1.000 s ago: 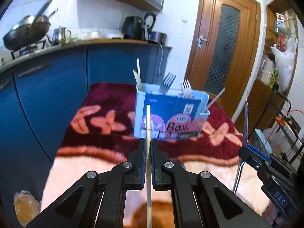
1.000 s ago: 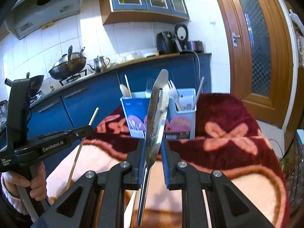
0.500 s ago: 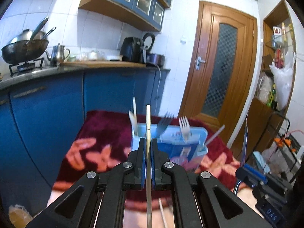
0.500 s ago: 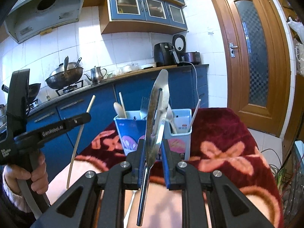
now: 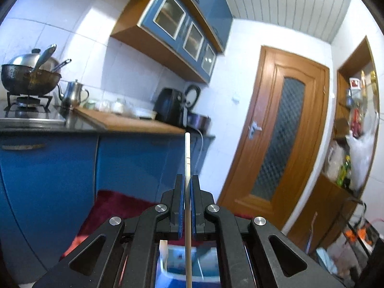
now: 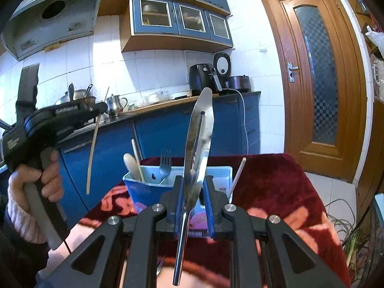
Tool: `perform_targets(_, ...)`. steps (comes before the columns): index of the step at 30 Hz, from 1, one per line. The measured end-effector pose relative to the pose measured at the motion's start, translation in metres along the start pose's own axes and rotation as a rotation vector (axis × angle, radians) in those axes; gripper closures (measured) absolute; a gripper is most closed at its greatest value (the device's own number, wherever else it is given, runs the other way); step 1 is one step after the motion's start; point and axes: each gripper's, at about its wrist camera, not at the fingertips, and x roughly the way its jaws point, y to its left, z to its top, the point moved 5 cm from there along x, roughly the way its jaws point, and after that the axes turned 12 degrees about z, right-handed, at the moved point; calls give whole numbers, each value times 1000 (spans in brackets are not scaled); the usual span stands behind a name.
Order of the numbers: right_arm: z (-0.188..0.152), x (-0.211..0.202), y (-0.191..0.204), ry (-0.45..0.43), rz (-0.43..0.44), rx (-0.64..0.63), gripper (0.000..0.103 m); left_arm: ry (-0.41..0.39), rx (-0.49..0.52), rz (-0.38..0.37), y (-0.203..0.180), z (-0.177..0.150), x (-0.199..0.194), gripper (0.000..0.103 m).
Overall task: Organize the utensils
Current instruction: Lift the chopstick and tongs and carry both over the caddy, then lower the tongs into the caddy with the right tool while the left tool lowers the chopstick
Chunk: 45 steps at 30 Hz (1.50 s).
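Note:
My left gripper (image 5: 188,182) is shut on a pale wooden chopstick (image 5: 187,158), held upright above the blue utensil box (image 5: 189,273), which shows just below the fingers. In the right wrist view the left gripper (image 6: 102,109) holds the chopstick (image 6: 92,148) up left of the box (image 6: 148,192). My right gripper (image 6: 191,182) is shut on a steel spoon (image 6: 199,134), bowl upward, in front of the box. The box holds a wooden spoon (image 6: 130,165), a fork (image 6: 165,165) and chopsticks (image 6: 237,175).
The box stands on a table under a dark red flowered cloth (image 6: 276,187). Blue kitchen cabinets (image 6: 168,132) and a counter with a wok (image 5: 28,76), a kettle (image 5: 72,93) and an air fryer (image 5: 170,105) lie behind. A wooden door (image 6: 316,72) is at the right.
My left gripper has risen and tilted upward with the chopstick, so the box has dropped under the fingers. My right gripper with the spoon has lifted slightly.

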Motion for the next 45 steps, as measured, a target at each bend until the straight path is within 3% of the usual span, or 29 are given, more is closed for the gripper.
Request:
perform_targets(7, 18, 16, -12, -29, -16, -18, 85, -114, -25, 32, -6, -3, 24, 99)
perform_targets(15, 40, 36, -24, -100, -37, -54, 85, -128, -36, 84, -4, -26, 48, 99)
perform_targets(24, 53, 70, -32, -188, -119, -131, 85, -139, -57, 104, 1, -36, 61, 99)
perform_targets(32, 27, 95, -39, -97, -131, -143, 85, -140, -114, 72, 8, -39, 62, 99)
perform_targets(39, 17, 91, -37, -45, -83, -121, 84, -135, -81, 90, 4, -48, 64, 99)
perform_targets(45, 15, 80, -32, -37, -54, -117, 77, -120, -85, 90, 8, -51, 58, 99)
